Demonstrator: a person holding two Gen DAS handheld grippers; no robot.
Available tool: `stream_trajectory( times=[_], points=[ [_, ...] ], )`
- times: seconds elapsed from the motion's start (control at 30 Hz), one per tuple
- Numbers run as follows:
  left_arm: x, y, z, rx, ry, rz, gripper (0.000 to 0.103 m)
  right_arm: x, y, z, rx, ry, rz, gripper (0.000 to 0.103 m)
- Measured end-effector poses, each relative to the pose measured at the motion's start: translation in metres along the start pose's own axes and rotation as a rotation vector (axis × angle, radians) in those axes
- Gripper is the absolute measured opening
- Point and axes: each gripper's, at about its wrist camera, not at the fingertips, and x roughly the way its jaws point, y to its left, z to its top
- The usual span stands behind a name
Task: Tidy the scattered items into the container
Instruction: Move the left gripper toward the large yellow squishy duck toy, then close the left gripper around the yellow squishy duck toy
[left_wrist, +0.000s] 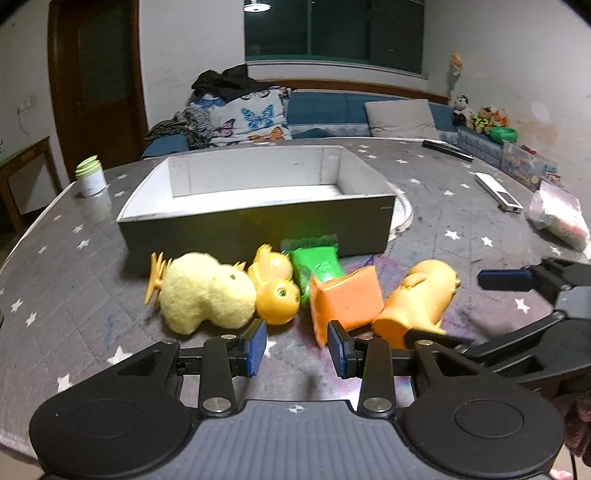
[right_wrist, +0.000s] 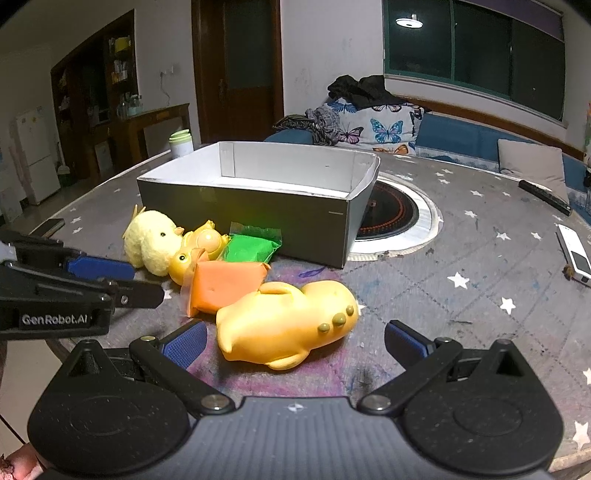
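Five toys lie in a tight row on the table (right_wrist: 480, 258), right against the near wall of the box (right_wrist: 258, 206), which looks bare inside as far as I can see. From one end: a plush chick (left_wrist: 207, 295), a small duck (left_wrist: 275, 291), a green packet (left_wrist: 316, 264), an orange packet (left_wrist: 345, 301) and a big duck (right_wrist: 288, 325) on its side.

The left gripper (left_wrist: 297, 350) hangs just short of the row, its jaws parted with nothing between them, aimed at the gap between the small duck and the orange packet. The right gripper (right_wrist: 295, 347) stands spread wide, empty, straddling the big duck without touching it.

The trouble, I think, is crowding. The toys touch one another, so a finger pushed in could shove a neighbour aside or pinch two at once. The big duck looks smooth and rounded and may squirt out of a closing grip. The two grippers sit near each other and could collide if both go in together.
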Motion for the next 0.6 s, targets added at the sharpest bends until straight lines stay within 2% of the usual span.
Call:
stream_trajectory(
  times=[0.23, 0.6],
  points=[
    [0.005, -0.007, 0.012, 0.027, -0.001, -0.081, 0.039, 0.009, -0.004, -0.002, 0.008, 0.025, 0.013, 0.103],
    [0.012, -0.026, 0.028, 0.109, 0.026, -0.251, 0.039, 0.020, -0.008, 0.000, 0.005, 0.045, 0.041, 0.103]
  ],
)
